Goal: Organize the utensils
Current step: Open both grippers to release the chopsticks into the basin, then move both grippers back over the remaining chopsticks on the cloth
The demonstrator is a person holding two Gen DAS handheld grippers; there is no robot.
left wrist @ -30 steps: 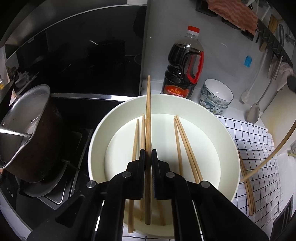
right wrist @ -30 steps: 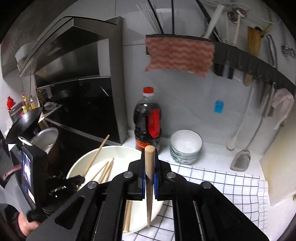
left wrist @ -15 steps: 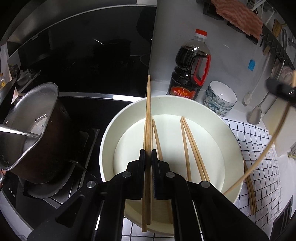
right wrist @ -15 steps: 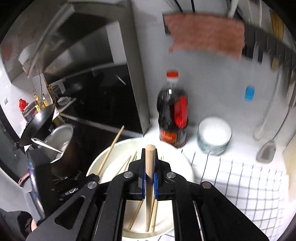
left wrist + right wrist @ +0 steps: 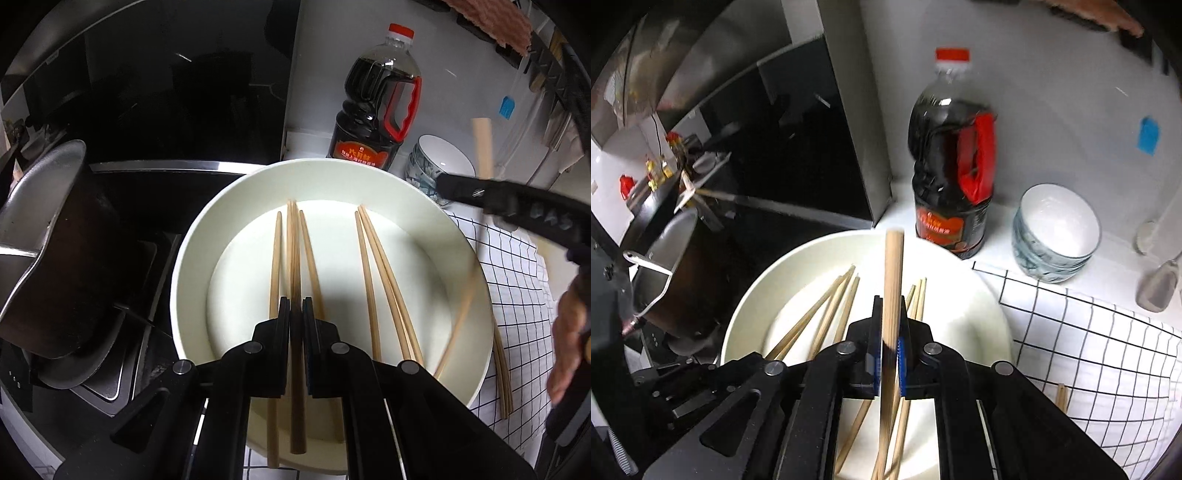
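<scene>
A large white bowl [image 5: 461,243] holds several wooden chopsticks [image 5: 369,266]. My left gripper [image 5: 295,306] is shut on one chopstick [image 5: 293,236] that lies low in the bowl beside two others. My right gripper [image 5: 888,317] is shut on another chopstick [image 5: 893,273], held steeply with its lower end inside the bowl [image 5: 982,295]. In the left wrist view the right gripper [image 5: 495,195] shows at the right, with its chopstick [image 5: 484,147] slanting down into the bowl.
A soy sauce bottle [image 5: 376,110] and stacked small bowls [image 5: 439,166] stand behind the big bowl. A metal pot [image 5: 44,236] sits on the stove at the left. More chopsticks [image 5: 502,373] lie on the checked cloth [image 5: 517,280] at the right.
My left gripper has lowered its chopstick into the bowl. My right gripper has moved over the bowl and brought its chopstick's lower end down inside it.
</scene>
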